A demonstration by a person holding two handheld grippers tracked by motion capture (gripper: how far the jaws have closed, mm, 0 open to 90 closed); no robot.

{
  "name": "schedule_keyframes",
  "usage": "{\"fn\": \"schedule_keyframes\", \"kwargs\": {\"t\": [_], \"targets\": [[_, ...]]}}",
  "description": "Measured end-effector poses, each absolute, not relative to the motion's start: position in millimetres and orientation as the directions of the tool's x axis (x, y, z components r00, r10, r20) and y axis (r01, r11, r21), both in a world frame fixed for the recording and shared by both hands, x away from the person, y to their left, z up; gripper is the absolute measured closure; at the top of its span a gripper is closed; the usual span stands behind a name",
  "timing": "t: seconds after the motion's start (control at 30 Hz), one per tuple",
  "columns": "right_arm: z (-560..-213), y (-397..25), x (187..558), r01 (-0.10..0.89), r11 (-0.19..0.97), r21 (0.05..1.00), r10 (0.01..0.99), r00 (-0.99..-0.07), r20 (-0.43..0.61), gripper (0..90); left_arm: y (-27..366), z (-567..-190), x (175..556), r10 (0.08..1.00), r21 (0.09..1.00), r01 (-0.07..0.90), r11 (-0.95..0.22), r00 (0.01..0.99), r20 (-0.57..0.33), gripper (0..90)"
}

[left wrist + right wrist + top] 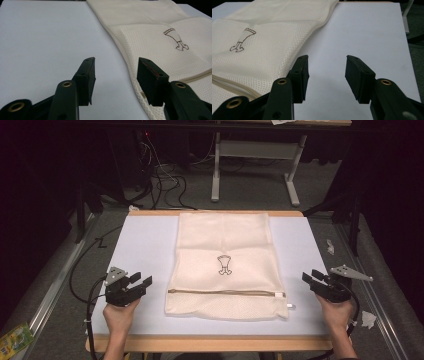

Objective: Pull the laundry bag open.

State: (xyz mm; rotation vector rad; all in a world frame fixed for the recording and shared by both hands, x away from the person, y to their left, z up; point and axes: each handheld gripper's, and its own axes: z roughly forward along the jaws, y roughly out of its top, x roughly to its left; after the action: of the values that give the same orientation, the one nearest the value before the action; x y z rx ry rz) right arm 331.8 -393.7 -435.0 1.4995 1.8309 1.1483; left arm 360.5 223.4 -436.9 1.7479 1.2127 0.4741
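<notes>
High view: we see a cream mesh laundry bag [225,262] lying flat in the middle of the white table [140,245], its long axis running away from the person. A brown zipper [225,292] crosses the bag near its front edge, with the pull tab [291,306] at the right end, and a small brown line-drawn emblem [224,265] sits near the centre of the fabric. We hold the left gripper [141,280] just beside the bag's front left corner, with the left hand [120,315] at the table's front edge. Its jaws are spread and pinch nothing. The right gripper [310,277] sits near the bag's front right corner, apart from the fabric, carried by the right hand [337,312]. Its jaws are likewise spread with nothing between them.

Left gripper view: we look along the two black jaws over bare table, and the bag's left edge runs just beside the right-hand jaw. Whether that jaw touches the mesh we cannot tell.

Right gripper view: the gap between the jaws frames bare table, and the bag's folded edge lies to the left of the left-hand jaw.
</notes>
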Motion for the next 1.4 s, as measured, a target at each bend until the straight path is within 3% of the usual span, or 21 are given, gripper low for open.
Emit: {"fn": "schedule_keyframes", "kwargs": {"t": [1.4], "targets": [[-461.7, -407.3, 342.0, 0.561, -0.008, 0.827, 0.981, -0.155, 0.115, 52.9, 231.3, -471.5, 381.3, 0.93, 0.823, 0.565, -0.051, 0.326, -0.166, 49.0]]}}
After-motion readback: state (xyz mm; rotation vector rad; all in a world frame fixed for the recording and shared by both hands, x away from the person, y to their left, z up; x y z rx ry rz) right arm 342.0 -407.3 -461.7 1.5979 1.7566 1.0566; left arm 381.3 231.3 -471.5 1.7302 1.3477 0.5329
